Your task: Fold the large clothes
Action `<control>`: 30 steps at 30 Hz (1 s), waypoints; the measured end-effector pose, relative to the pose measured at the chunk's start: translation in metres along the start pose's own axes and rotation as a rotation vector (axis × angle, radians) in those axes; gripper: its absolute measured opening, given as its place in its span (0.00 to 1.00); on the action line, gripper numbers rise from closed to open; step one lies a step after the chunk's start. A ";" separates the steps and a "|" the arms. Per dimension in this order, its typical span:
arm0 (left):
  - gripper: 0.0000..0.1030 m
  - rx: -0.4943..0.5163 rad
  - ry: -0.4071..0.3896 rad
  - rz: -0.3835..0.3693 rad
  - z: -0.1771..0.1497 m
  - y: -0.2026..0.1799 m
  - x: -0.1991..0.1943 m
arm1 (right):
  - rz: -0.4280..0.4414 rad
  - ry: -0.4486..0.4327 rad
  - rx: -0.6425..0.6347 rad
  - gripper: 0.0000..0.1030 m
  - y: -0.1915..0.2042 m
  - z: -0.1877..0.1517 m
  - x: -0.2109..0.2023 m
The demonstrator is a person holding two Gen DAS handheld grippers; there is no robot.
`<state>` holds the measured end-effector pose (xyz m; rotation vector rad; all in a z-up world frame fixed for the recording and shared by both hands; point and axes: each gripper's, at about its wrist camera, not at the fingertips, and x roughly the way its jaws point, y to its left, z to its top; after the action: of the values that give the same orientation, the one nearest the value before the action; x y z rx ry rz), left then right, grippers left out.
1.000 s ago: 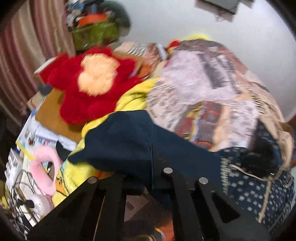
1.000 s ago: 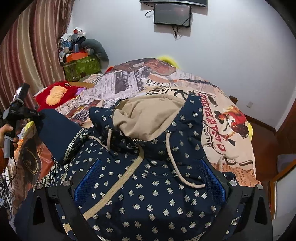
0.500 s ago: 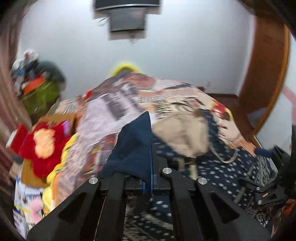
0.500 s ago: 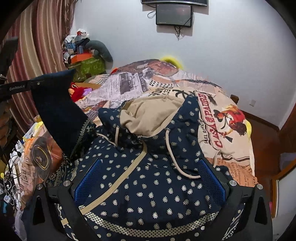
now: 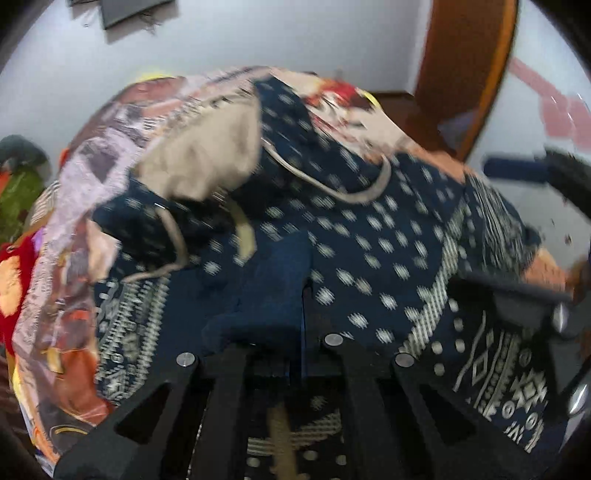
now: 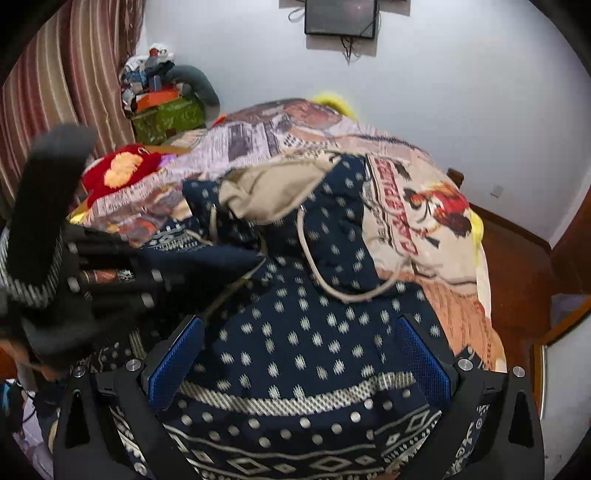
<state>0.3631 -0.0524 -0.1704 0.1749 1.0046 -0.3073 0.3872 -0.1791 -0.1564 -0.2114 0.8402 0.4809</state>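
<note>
A navy hoodie (image 6: pixel 332 295) with white dots, a patterned hem and a beige-lined hood (image 6: pixel 273 192) lies spread on the bed's printed cover (image 6: pixel 399 206). My left gripper (image 5: pixel 303 295) is shut on the plain navy sleeve (image 5: pixel 273 280) and holds it over the hoodie's body (image 5: pixel 369 229). The right wrist view shows that left gripper (image 6: pixel 147 275) coming in from the left, with the sleeve (image 6: pixel 207 258) trailing from it. My right gripper (image 6: pixel 301 354) stands open above the hoodie's lower part, its blue pads (image 6: pixel 177 362) wide apart with cloth beneath them.
A red plush toy (image 6: pixel 118 170) lies at the bed's left edge, by a striped curtain (image 6: pixel 55 85). A green box (image 6: pixel 166 114) piled with clutter fills the far left corner. Wooden floor (image 6: pixel 517 258) runs along the bed's right side, and a screen (image 6: pixel 340 16) hangs on the wall.
My left gripper has swung the sleeve from the bed's left edge across over the hoodie's body, rolling as it went. The right gripper has drifted slightly toward the hem.
</note>
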 end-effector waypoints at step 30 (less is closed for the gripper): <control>0.65 -0.260 0.097 0.204 -0.111 0.194 -0.013 | 0.147 0.258 -0.130 0.85 0.098 0.038 0.097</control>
<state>0.3323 0.1640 -0.2172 0.0555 1.1033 0.0194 0.4200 -0.0478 -0.2039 -0.3385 1.0825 0.6559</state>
